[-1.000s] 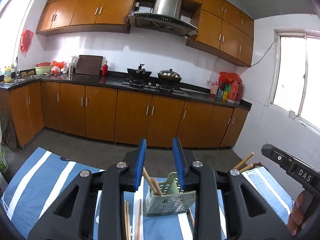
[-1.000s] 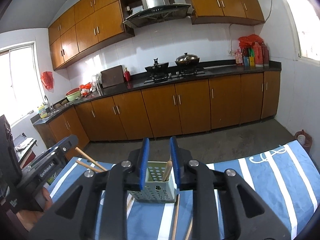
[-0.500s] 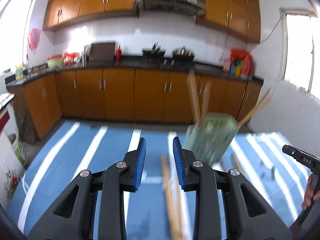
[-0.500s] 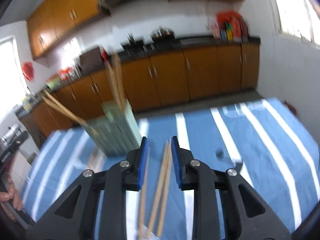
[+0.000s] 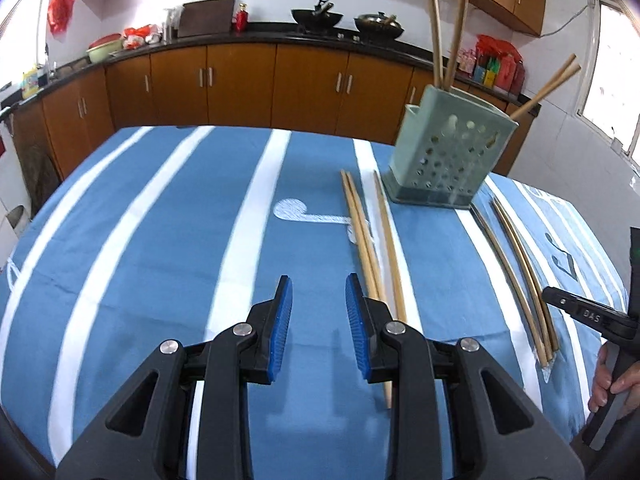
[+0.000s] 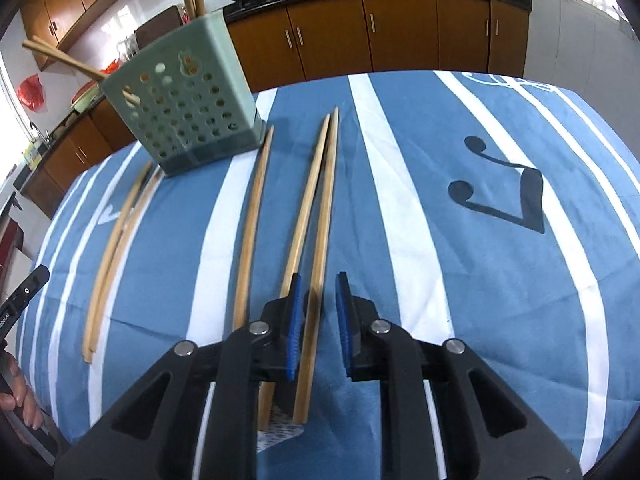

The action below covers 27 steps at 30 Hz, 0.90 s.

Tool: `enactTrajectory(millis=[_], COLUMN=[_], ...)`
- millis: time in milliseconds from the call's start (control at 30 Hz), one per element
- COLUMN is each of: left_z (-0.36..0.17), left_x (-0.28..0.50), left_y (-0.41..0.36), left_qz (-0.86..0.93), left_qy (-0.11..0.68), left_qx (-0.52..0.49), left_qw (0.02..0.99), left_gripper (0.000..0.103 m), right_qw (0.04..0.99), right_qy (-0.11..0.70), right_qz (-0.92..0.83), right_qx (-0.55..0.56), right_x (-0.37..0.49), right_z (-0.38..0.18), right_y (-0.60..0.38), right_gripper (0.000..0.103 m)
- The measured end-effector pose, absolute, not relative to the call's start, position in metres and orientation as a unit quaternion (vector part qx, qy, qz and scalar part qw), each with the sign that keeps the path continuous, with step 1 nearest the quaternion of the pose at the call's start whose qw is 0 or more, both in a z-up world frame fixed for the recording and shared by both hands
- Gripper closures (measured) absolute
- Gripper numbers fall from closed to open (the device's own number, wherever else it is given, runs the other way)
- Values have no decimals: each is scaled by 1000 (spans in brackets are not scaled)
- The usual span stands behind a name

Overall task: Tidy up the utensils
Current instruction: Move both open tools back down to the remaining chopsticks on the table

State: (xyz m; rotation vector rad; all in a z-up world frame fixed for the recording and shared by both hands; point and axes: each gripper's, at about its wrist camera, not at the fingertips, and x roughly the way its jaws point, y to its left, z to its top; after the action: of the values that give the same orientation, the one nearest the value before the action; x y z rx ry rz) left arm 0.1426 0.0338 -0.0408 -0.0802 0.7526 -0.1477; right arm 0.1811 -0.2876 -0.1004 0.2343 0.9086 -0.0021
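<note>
I saw four chopsticks in the holder [image 5: 448, 152], several left on the desk [image 5: 160, 240]; both tools gaped empty.

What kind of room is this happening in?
Most likely a home kitchen. Wooden cabinets run under a dark counter with two woks on a stove, and in front a table with a blue striped cloth holds chopsticks and a green utensil holder.

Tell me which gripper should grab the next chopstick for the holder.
Right. The right gripper is open directly over the chopstick pair, one stick between its fingers. The left gripper is open over bare tablecloth, beside the sticks. The holder stands nearby.
</note>
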Motion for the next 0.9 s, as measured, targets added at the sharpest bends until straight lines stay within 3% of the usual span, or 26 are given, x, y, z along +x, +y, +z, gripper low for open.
enactTrajectory(millis=[167,367,567,900], left_z=[-45,-58,-71,-76], left_x=[143,151,157,165], left_y=[23,7,-3,5], left_qz=[-94,-119,-128,-89], left_qy=[376,401,423,428], left_qx=[-40,-39,-24,-11], left_qw=[921,908,897,900], left_gripper=[74,75,85,87], right_qw=[897,895,897,898], right_qy=[434,429,427,426], right_qz=[-16,-60,-60,-59], right_qx=[87,106,100,94], right_x=[183,184,185,185], right_z=[-102,-102,-102,-102], right_y=[-283,-303,-304,-303], right_gripper=[95,95,95,95])
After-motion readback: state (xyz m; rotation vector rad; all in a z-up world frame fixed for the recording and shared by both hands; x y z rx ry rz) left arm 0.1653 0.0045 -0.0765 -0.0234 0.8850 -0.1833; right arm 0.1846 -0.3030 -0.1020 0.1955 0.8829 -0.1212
